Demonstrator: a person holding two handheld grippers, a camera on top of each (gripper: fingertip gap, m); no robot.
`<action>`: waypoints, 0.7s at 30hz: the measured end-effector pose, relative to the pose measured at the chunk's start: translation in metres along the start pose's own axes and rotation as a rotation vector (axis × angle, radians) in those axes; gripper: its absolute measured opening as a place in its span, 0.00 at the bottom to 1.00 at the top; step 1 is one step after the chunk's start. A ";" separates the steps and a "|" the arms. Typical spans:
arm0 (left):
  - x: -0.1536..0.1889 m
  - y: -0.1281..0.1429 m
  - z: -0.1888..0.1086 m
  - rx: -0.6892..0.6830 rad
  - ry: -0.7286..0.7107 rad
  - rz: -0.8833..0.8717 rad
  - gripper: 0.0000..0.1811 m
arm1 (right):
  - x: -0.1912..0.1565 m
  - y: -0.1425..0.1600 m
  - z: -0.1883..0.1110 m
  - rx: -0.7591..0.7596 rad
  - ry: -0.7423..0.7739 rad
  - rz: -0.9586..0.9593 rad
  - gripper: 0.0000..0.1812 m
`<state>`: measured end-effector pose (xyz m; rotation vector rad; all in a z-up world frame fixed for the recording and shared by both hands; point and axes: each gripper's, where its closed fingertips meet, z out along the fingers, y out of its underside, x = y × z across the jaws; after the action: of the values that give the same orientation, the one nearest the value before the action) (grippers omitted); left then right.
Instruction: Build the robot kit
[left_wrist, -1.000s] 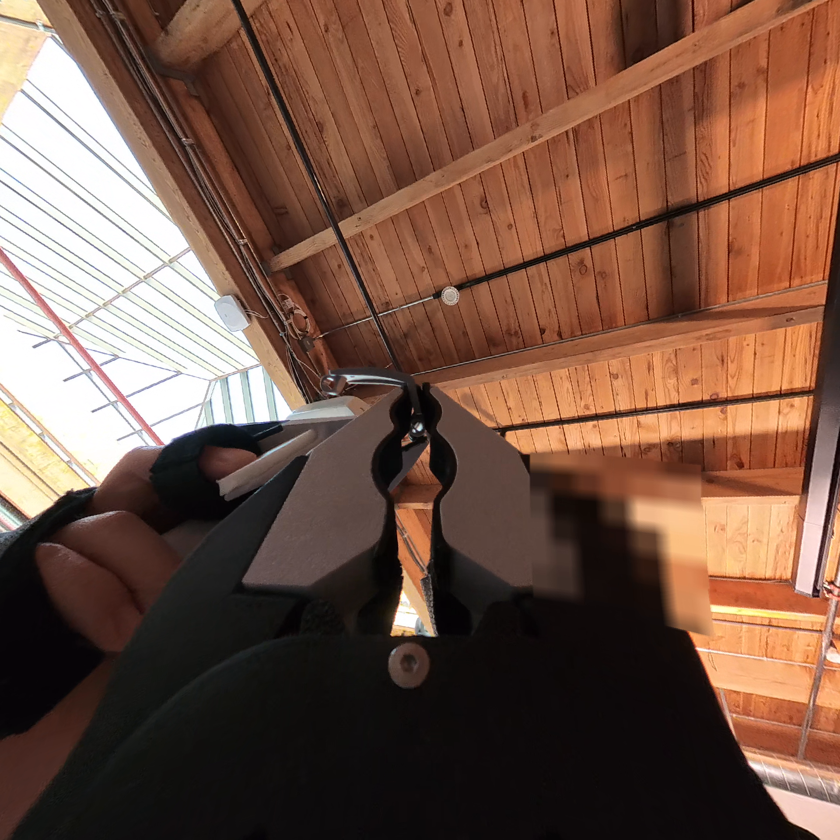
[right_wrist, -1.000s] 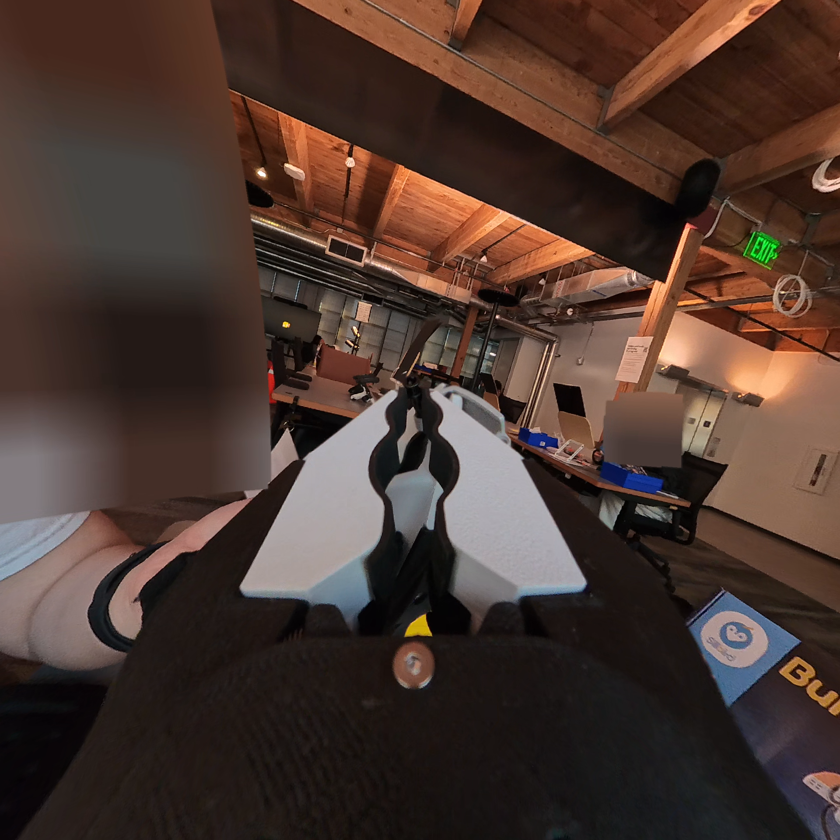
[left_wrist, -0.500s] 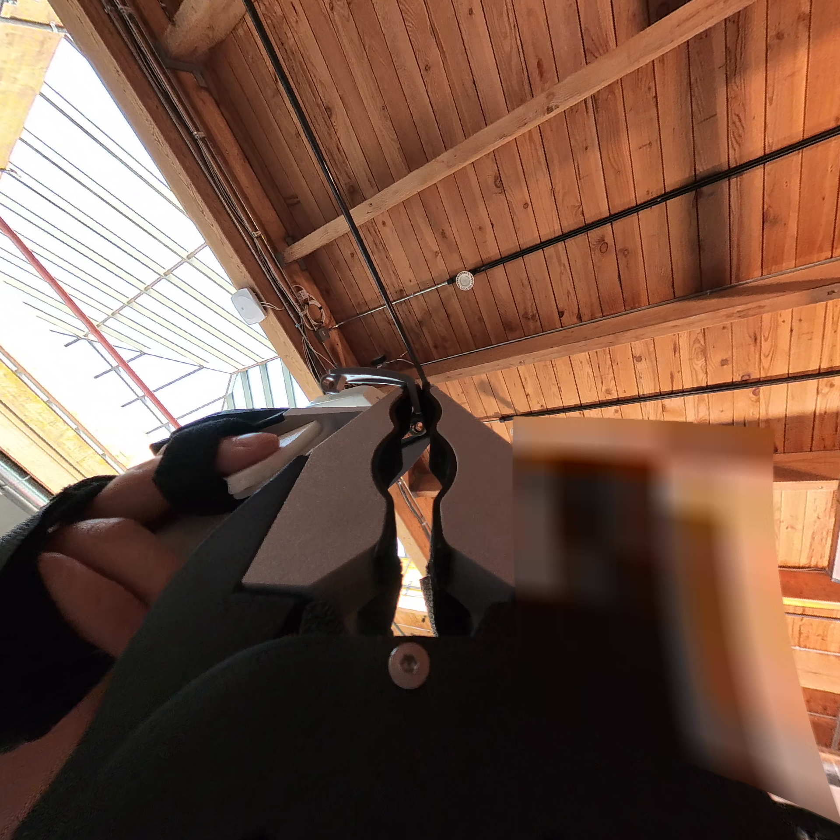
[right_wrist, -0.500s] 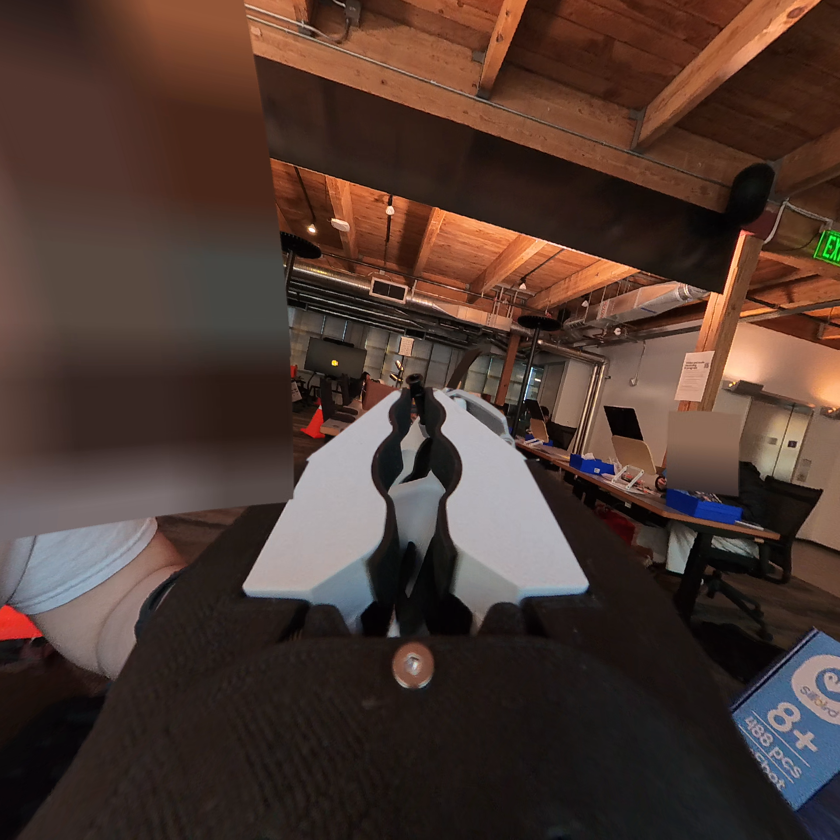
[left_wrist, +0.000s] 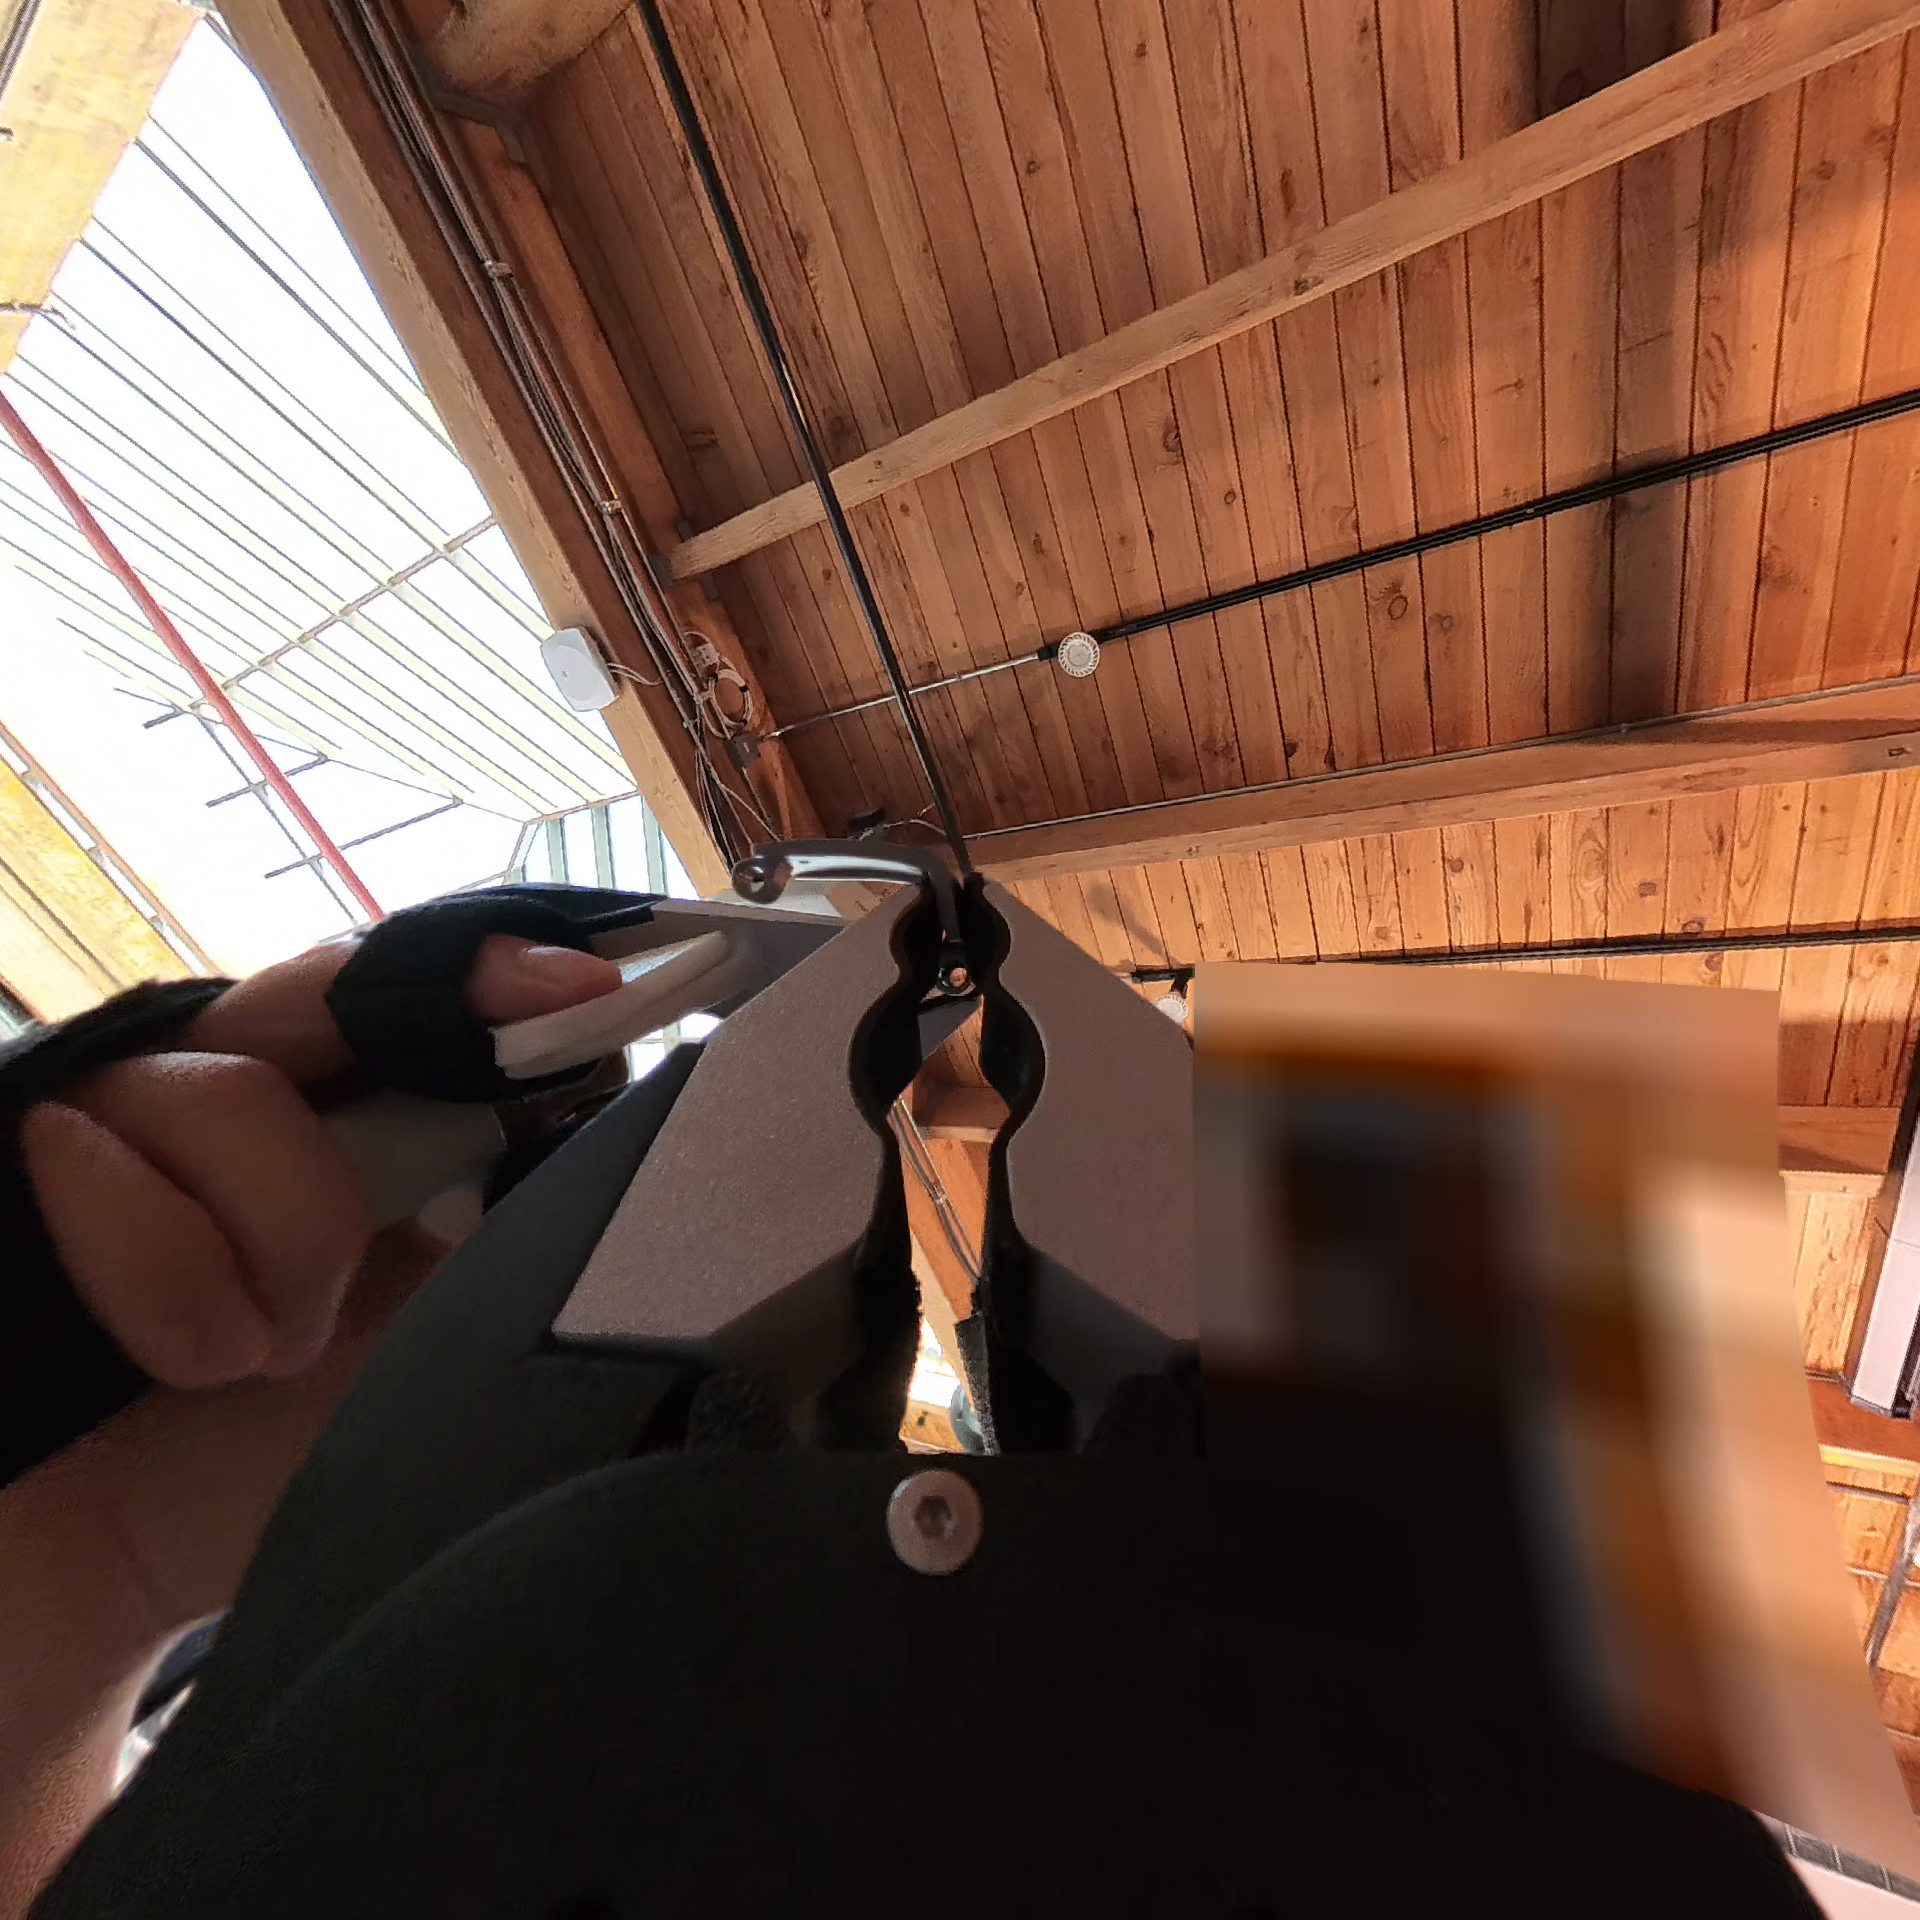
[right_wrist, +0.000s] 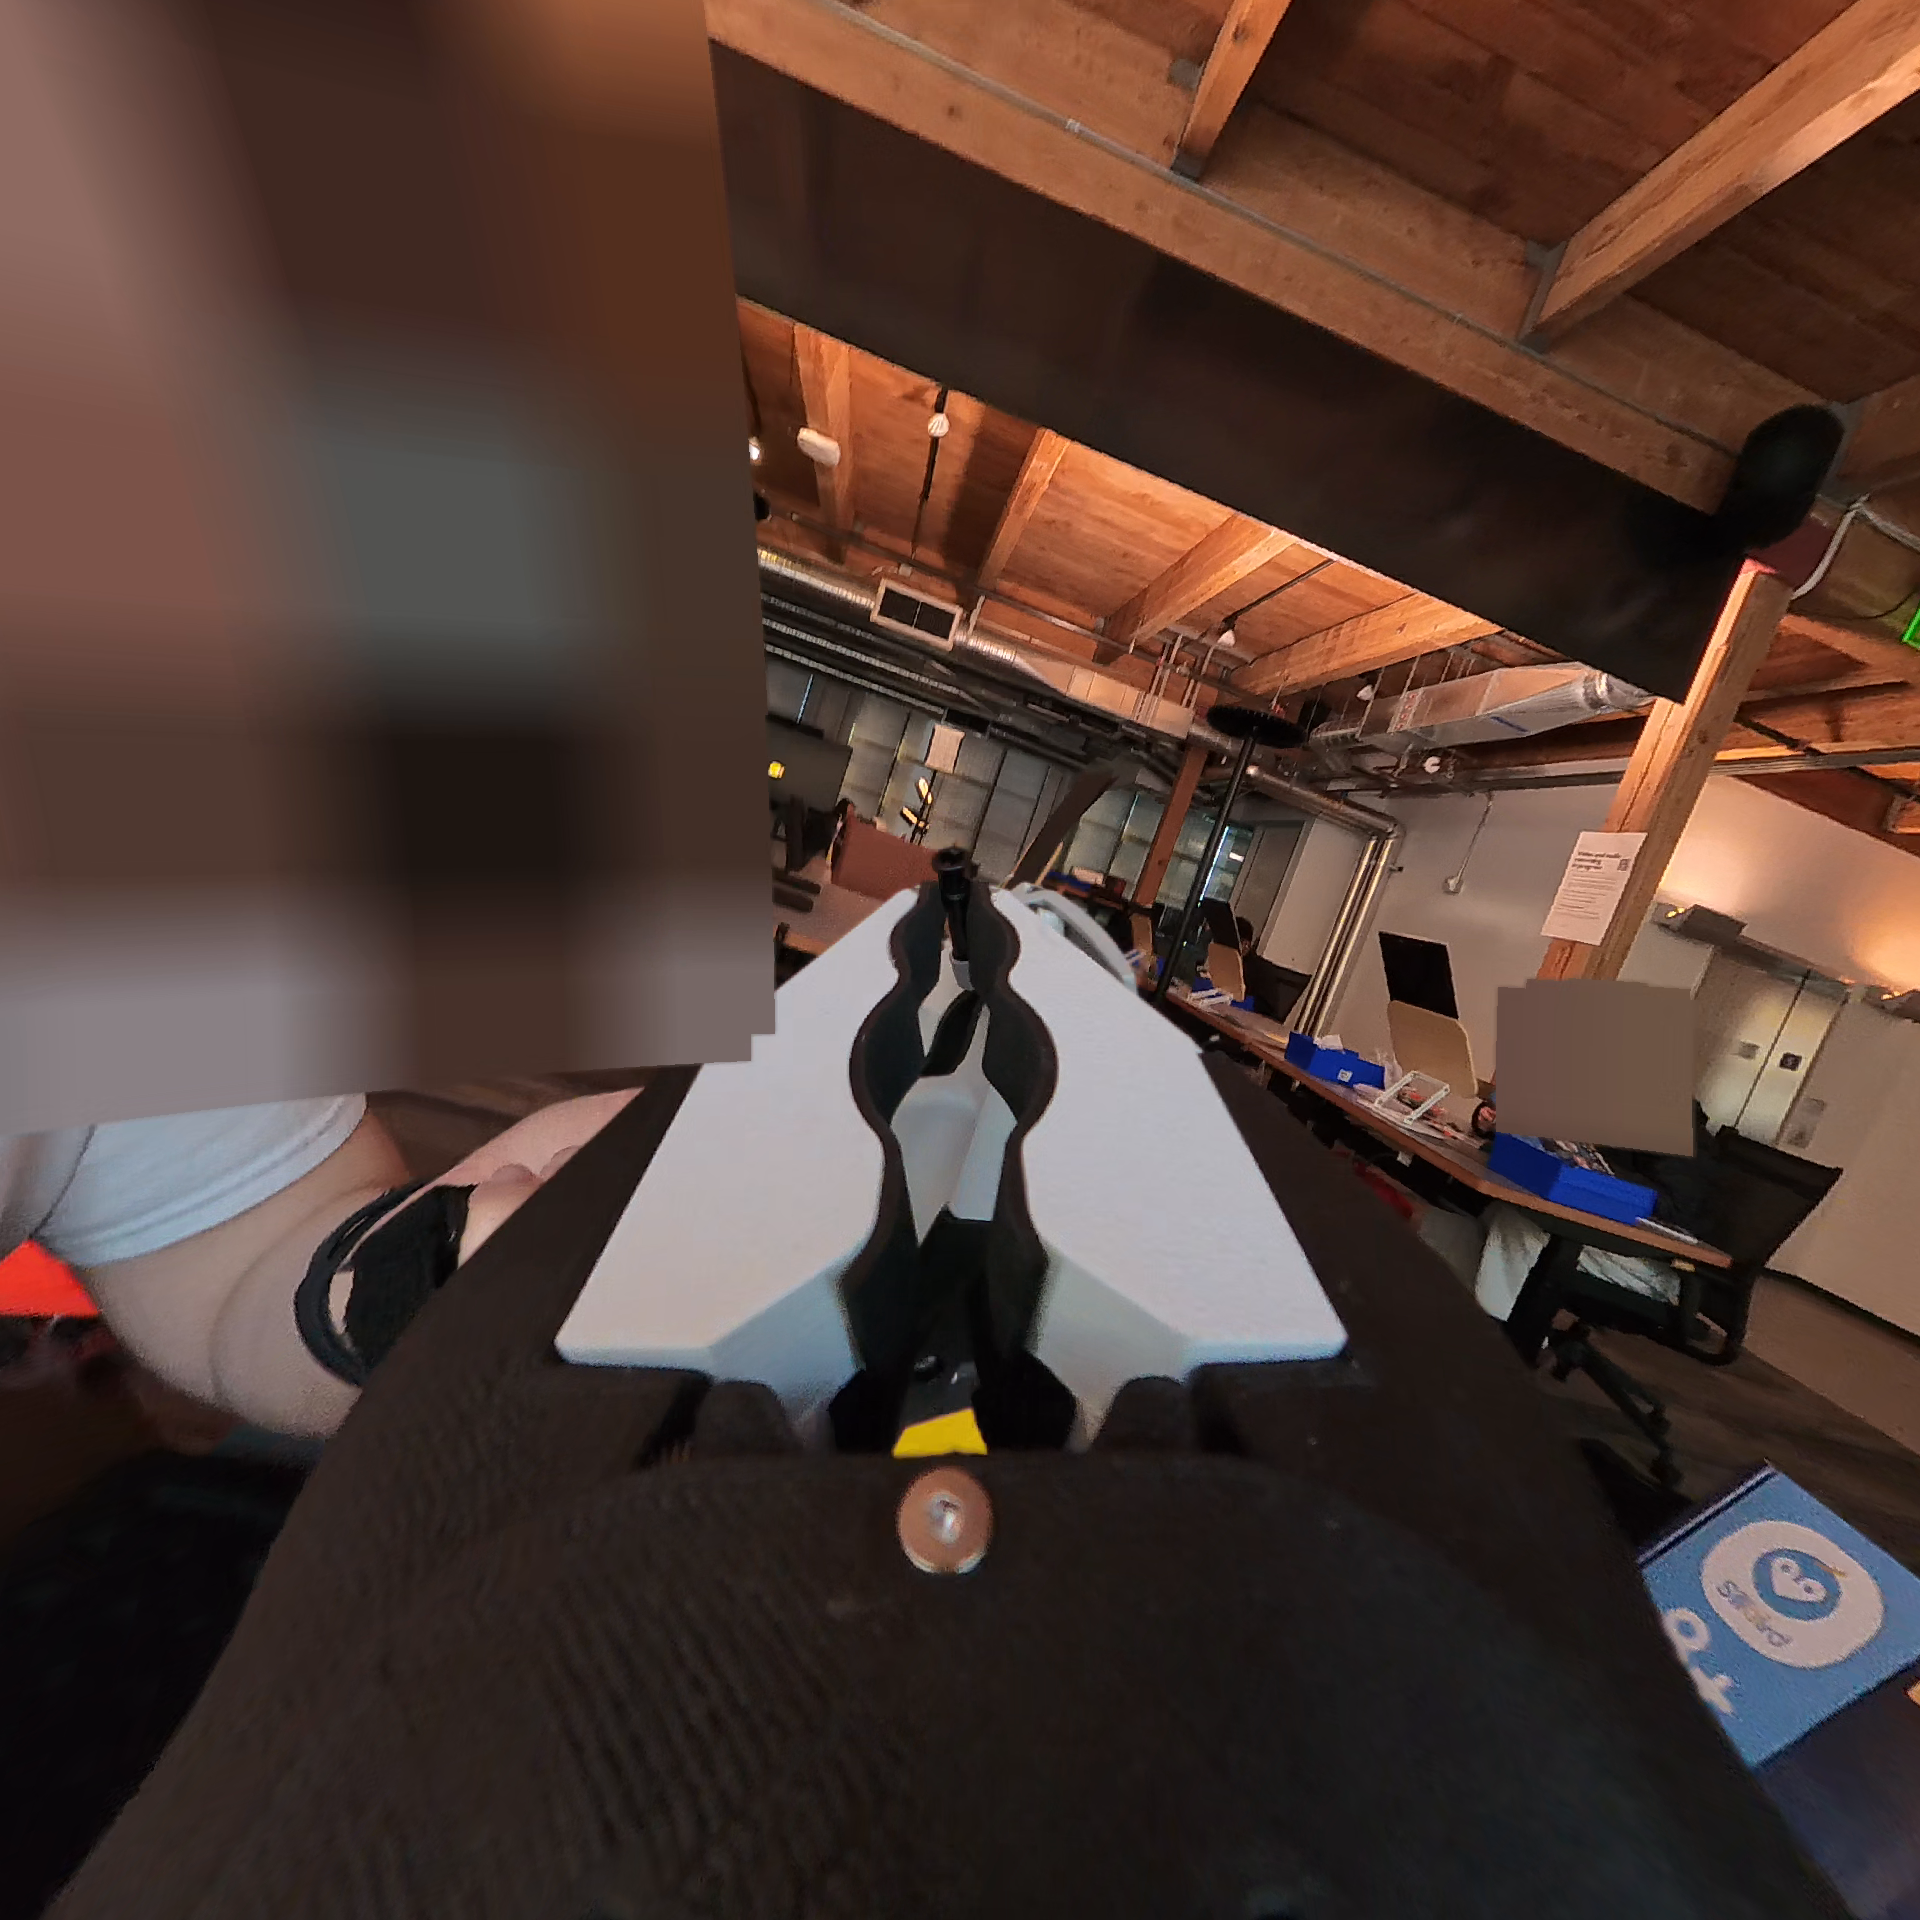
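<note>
My left gripper (left_wrist: 961, 899) points up at the wooden ceiling and is shut on a bent silver metal piece (left_wrist: 831, 864) that sticks out to the left of its tips. A hand in a black fingerless glove (left_wrist: 416, 997) holds the white handle of the other gripper (left_wrist: 623, 997) just to the left. My right gripper (right_wrist: 954, 914) points level into the room and is shut on a small black screw (right_wrist: 952, 883), head up above the tips. A white part (right_wrist: 935, 1122) and a yellow and black part (right_wrist: 935, 1434) show through the gap between its fingers.
Wooden planks and beams (left_wrist: 1247, 270) run overhead, with a bright skylight (left_wrist: 208, 520) at left. A long desk with blue boxes (right_wrist: 1569, 1179) and an office chair (right_wrist: 1683, 1278) stand to the right. A blue carton (right_wrist: 1787, 1621) lies low right. A person's arm (right_wrist: 239, 1309) is at left.
Both views have swung a little: the ceiling has shifted right in the left wrist view, and the room and blue carton have shifted in the right wrist view. Both grippers have stayed shut on their pieces.
</note>
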<state>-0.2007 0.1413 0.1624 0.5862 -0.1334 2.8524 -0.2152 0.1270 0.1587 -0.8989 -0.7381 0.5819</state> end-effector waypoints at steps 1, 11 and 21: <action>-0.001 0.002 0.001 -0.010 -0.007 -0.007 0.01 | -0.001 -0.001 -0.002 -0.018 -0.016 -0.004 0.02; -0.008 0.016 0.004 -0.049 -0.060 -0.018 0.01 | -0.006 -0.005 -0.012 -0.076 -0.056 -0.105 0.01; -0.011 0.013 0.001 -0.029 -0.095 0.000 0.01 | -0.007 0.000 -0.012 -0.146 -0.004 -0.275 0.01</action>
<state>-0.1938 0.1269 0.1583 0.7162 -0.1907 2.8186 -0.2098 0.1160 0.1519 -0.9114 -0.8991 0.2887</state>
